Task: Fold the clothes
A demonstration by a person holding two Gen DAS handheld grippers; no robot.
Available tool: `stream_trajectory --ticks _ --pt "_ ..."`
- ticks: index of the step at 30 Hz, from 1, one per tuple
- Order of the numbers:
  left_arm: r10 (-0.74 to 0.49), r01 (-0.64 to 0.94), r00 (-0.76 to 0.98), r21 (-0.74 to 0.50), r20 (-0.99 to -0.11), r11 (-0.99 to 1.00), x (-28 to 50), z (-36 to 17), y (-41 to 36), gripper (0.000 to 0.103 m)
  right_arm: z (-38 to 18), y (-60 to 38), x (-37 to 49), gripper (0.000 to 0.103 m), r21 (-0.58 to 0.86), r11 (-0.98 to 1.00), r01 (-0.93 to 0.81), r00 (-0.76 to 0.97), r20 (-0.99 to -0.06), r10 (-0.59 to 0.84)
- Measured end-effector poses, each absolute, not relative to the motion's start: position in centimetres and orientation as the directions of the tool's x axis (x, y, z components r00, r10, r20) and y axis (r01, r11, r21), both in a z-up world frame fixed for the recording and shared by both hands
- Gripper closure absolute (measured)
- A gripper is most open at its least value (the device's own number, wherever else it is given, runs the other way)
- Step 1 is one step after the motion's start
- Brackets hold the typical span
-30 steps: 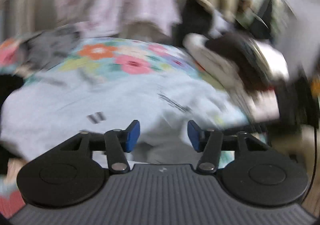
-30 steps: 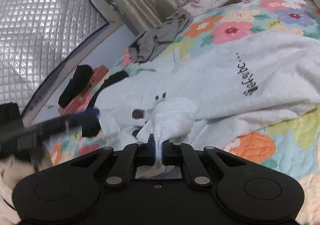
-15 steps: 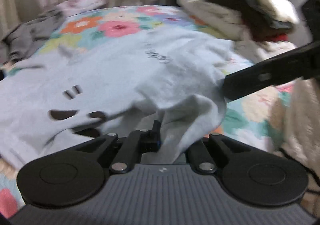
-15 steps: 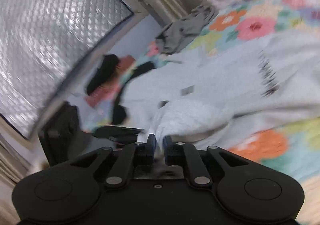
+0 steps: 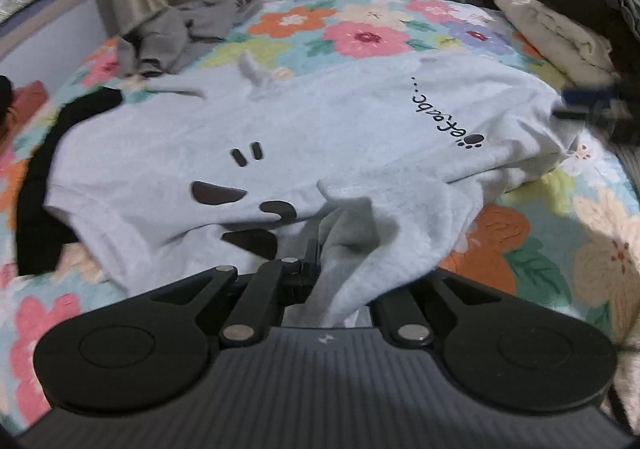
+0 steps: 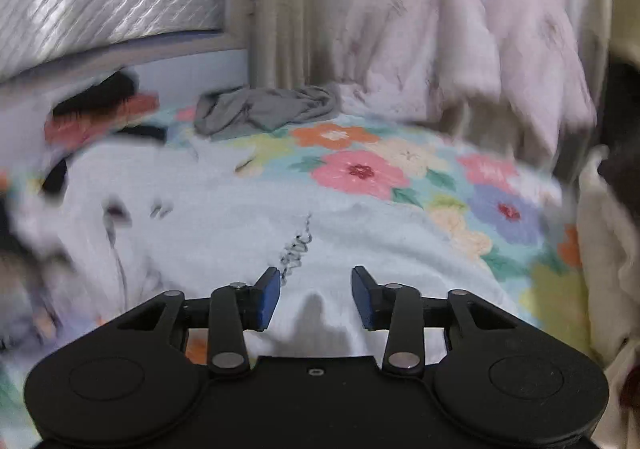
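A pale blue sweatshirt (image 5: 320, 137) with a black cartoon face and small black lettering lies spread on the floral quilt (image 5: 360, 33). My left gripper (image 5: 324, 269) is shut on a bunched fold of the sweatshirt at its near edge. My right gripper (image 6: 316, 297) is open and empty, just above the sweatshirt (image 6: 240, 233) near the lettering. The right gripper also shows blurred at the right edge of the left wrist view (image 5: 596, 109).
A crumpled grey garment (image 5: 188, 29) lies at the quilt's far left. A black garment (image 5: 44, 185) sticks out under the sweatshirt's left side. Folded cream and dark clothes (image 5: 560, 25) are stacked at the right. Pink bedding (image 6: 460, 29) hangs behind the bed.
My left gripper closed on the sweatshirt's near fold. My right gripper let go of its fold, opened and swung to the right over the sweatshirt.
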State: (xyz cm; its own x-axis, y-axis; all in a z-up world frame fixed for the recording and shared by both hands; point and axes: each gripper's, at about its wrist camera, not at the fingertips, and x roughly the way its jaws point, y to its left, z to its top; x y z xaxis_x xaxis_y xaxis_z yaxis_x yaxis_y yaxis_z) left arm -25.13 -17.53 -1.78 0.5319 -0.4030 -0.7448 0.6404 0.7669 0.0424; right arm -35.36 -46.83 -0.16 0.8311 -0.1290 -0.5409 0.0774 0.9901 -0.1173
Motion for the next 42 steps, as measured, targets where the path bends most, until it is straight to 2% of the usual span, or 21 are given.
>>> stream_trajectory --ticks 2,6,9,13,16,17,18,19,20,21,26,29,31,34,36,39,42 --pt "-0.399 0.594 0.549 0.008 -0.734 0.804 -26.2 -0.8 -16.6 0.098 -2.7 -46.3 -34.7 0.061 -0.176 0.983 0.056 0.792 -0.591 -0.151" --pt "-0.382 0.542 0.599 0.006 -0.704 0.84 -27.2 0.4 -14.5 0.098 -2.9 -46.6 -33.6 0.06 -0.101 0.991 -0.089 0.814 -0.58 0.014" --pt "-0.422 0.56 0.603 -0.017 -0.677 0.828 -27.0 0.8 -13.0 0.099 -2.0 -45.9 -32.9 0.059 -0.078 0.991 -0.107 0.824 -0.564 0.045" --pt "-0.476 0.586 0.605 -0.048 -0.638 0.809 -26.6 1.3 -11.1 0.099 1.2 -43.3 -32.8 0.06 -0.151 0.975 -0.161 0.809 -0.586 0.043" --pt "-0.514 0.605 0.605 -0.069 -0.607 0.794 -26.3 1.7 -9.7 0.099 6.6 -41.5 -34.9 0.058 -0.286 0.942 -0.176 0.819 -0.573 -0.021" --pt "-0.527 0.611 0.605 -0.076 -0.597 0.788 -26.2 1.9 -9.2 0.099 8.3 -41.2 -35.3 0.054 -0.337 0.927 -0.165 0.814 -0.578 -0.065" --pt "-0.539 0.617 0.605 -0.083 -0.586 0.782 -26.1 2.0 -8.7 0.099 10.0 -41.1 -35.8 0.041 -0.385 0.909 -0.157 0.807 -0.581 -0.107" --pt "-0.552 0.624 0.604 -0.09 -0.575 0.777 -26.0 2.1 -8.2 0.099 11.5 -41.2 -36.1 0.035 -0.417 0.895 -0.16 0.796 -0.591 -0.134" --pt "-0.564 0.63 0.603 -0.097 -0.564 0.771 -25.9 2.3 -7.7 0.099 12.6 -41.4 -36.6 0.031 -0.428 0.891 -0.15 0.788 -0.597 -0.154" --pt "-0.576 0.636 0.602 -0.103 -0.553 0.765 -25.9 2.4 -7.3 0.099 13.2 -41.6 -37.3 0.02 -0.404 0.906 -0.127 0.78 -0.604 -0.161" --pt "-0.646 0.676 0.595 -0.137 -0.478 0.724 -26.5 4.5 -4.3 0.099 12.0 -40.5 -41.3 0.019 -0.326 0.945 -0.012 0.779 -0.596 -0.195" --pt "-0.682 0.708 0.602 -0.118 -0.415 0.696 -27.4 5.7 -2.7 0.1 9.7 -40.6 -42.2 0.026 -0.198 0.977 0.076 0.765 -0.617 -0.185" --pt "-0.703 0.729 0.6 -0.1 -0.382 0.677 -28.2 6.5 -1.9 0.1 8.0 -41.8 -42.9 0.04 -0.019 0.988 0.153 0.751 -0.648 -0.129" --pt "-0.735 0.737 0.589 -0.15 -0.336 0.66 -28.9 8.5 0.1 0.1 5.4 -44.7 -44.6 0.047 0.327 0.913 0.246 0.767 -0.641 0.023" --pt "-0.744 0.729 0.599 -0.182 -0.297 0.66 -29.5 9.6 2.1 0.1 3.9 -45.8 -45.9 0.048 0.484 0.826 0.289 0.78 -0.619 0.09" --pt "-0.747 0.695 0.618 -0.272 -0.245 0.665 -30.2 10.4 6.2 0.1 2.4 -45.5 -48.3 0.048 0.62 0.723 0.306 0.803 -0.576 0.154" --pt "-0.699 0.625 0.655 -0.315 -0.287 0.715 -30.6 7.5 7.7 0.1 1.9 -43.8 -50.0 0.047 0.639 0.707 0.303 0.807 -0.567 0.167"
